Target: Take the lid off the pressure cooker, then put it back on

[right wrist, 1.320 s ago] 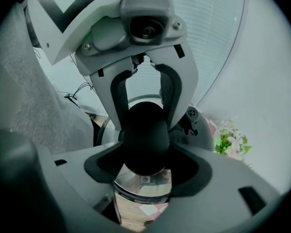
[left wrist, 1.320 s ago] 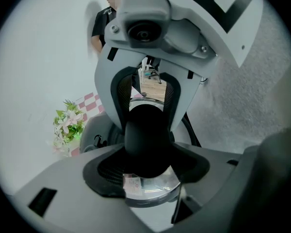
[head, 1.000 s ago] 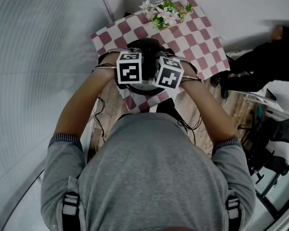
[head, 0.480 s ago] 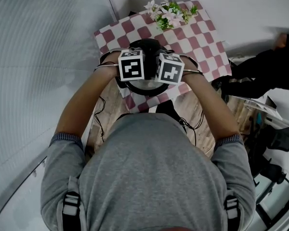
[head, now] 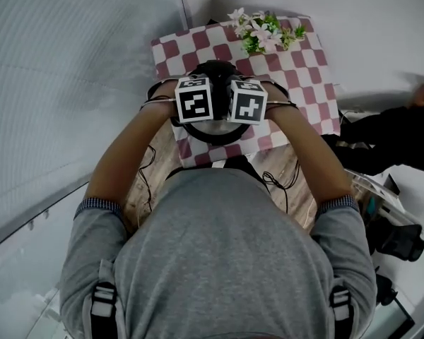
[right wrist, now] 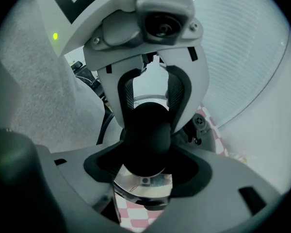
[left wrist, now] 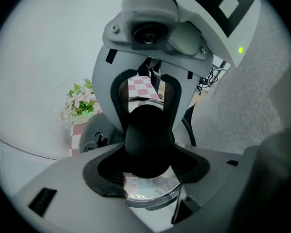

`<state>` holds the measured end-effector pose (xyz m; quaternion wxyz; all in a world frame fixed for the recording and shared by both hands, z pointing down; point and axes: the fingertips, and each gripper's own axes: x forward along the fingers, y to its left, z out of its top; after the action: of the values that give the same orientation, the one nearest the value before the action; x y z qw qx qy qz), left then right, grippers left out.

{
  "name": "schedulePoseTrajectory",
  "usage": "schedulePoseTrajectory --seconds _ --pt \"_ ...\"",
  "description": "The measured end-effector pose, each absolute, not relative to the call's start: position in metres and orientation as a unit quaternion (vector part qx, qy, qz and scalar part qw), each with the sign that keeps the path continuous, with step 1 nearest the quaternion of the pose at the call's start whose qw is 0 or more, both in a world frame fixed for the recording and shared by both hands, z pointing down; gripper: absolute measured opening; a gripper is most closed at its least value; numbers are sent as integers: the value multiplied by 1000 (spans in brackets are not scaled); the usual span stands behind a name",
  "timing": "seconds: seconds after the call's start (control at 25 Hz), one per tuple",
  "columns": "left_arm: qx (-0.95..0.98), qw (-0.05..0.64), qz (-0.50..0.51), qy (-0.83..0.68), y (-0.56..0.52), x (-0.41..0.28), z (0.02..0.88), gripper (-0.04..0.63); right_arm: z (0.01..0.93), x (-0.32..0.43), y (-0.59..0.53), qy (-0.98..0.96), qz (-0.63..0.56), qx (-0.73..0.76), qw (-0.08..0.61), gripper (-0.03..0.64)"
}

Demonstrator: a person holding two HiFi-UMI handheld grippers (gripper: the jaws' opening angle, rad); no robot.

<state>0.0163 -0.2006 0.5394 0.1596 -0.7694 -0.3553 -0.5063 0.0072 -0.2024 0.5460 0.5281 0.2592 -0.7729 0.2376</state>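
Note:
The pressure cooker (head: 213,70) stands on the checked tablecloth, mostly hidden under both marker cubes. My left gripper (head: 193,99) and right gripper (head: 249,102) meet over its lid, facing each other. In the left gripper view the lid's black handle (left wrist: 148,140) fills the gap between the jaws of the left gripper (left wrist: 148,147), with the steel lid (left wrist: 153,192) below. The right gripper view shows the same handle (right wrist: 146,137) between the jaws of the right gripper (right wrist: 146,144), above the shiny lid (right wrist: 144,184). Both grippers are shut on the handle.
A red-and-white checked cloth (head: 297,76) covers the small table. A bunch of pink flowers (head: 265,31) lies at its far edge. A person in dark clothes (head: 392,129) is at the right. Wooden floor (head: 154,171) shows below the table, and a pale wall rises on the left.
Both marker cubes have rolled a little while staying over the lid, and the right one now sits squarer. The head view has shifted, so the table appears further right.

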Motion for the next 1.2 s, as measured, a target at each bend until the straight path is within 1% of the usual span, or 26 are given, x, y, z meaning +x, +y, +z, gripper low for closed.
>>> schedulePoseTrajectory --seconds 0.48,0.68,0.84,0.88,0.96,1.04,1.2 --pt "-812 81 -528 -236 -204 18 540 301 547 9 -202 -804 152 123 562 297" --pt "-824 72 -521 -212 -206 20 537 304 545 9 -204 -806 144 110 563 301" --pt "-841 72 -500 -193 -209 18 536 311 545 8 -204 -814 149 119 549 301" --pt "-848 72 -492 -183 -212 18 535 322 546 9 -204 -815 148 122 547 305" --pt "-862 72 -475 -160 -217 17 531 337 544 11 -205 -817 138 134 543 343" --pt "-876 71 -456 -138 -220 13 525 336 537 13 -207 -822 125 150 534 345" --pt "-904 65 -411 -96 -229 4 509 341 508 16 -214 -845 116 209 479 345"
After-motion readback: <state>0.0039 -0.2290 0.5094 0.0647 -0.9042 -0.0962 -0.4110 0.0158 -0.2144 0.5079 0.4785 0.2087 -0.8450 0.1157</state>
